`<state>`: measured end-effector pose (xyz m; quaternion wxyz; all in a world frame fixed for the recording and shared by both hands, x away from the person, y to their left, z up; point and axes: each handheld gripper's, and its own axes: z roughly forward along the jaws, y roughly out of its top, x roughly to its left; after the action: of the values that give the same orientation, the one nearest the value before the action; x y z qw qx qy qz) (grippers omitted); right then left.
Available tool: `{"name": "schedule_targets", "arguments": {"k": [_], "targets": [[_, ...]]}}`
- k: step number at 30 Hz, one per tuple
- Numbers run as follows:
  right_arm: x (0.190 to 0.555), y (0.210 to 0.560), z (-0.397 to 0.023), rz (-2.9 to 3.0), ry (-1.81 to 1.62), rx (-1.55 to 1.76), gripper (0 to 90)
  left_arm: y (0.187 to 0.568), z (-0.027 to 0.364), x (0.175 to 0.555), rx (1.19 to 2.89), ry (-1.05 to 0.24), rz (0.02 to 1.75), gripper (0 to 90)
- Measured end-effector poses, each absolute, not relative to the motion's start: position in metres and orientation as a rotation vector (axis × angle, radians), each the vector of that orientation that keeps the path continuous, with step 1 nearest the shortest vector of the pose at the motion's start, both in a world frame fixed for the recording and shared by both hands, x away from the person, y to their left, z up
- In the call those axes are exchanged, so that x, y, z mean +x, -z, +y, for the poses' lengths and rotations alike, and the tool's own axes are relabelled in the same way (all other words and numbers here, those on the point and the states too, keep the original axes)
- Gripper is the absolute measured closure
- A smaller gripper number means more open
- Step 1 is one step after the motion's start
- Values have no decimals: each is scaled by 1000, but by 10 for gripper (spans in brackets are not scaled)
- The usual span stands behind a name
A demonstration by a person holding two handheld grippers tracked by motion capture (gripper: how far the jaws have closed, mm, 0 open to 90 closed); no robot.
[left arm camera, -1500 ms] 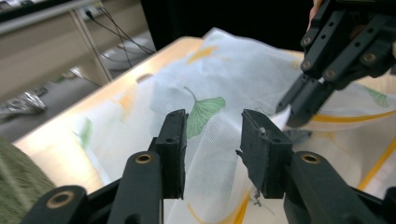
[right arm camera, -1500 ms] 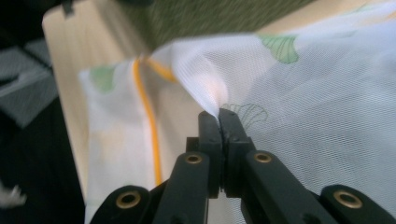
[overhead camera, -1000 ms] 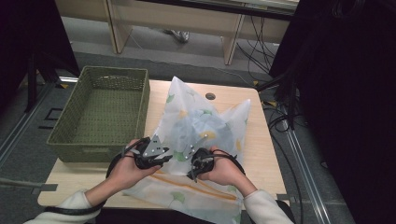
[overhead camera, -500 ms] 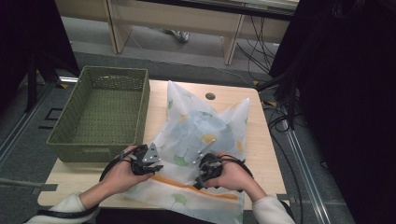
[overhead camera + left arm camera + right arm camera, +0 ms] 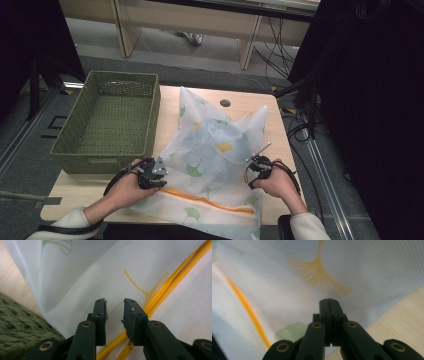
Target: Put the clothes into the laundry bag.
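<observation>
Lying rumpled, the sheer leaf-printed mesh bag (image 5: 215, 165) meets slightly parted left tongs (image 5: 115, 312), pressed-together right tongs (image 5: 328, 305).

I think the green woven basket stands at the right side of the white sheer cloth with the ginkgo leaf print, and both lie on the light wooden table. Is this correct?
Not quite. The high view shows the green woven basket at the left side of the white sheer cloth with the ginkgo leaf print, not the right. Both do lie on the light wooden table.
</observation>
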<state>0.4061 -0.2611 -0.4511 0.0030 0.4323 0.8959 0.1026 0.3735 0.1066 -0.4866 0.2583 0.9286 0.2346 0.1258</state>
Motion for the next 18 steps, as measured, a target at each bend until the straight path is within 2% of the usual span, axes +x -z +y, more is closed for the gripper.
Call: {"name": "schedule_targets", "arguments": {"k": [9, 18], "targets": [[420, 468, -258, 2784, -311, 1373, 900, 490, 105, 373, 2534, -284, 648, 722], [439, 469, -256, 2720, -376, 1378, 900, 491, 98, 372, 2529, -249, 646, 731]]}}
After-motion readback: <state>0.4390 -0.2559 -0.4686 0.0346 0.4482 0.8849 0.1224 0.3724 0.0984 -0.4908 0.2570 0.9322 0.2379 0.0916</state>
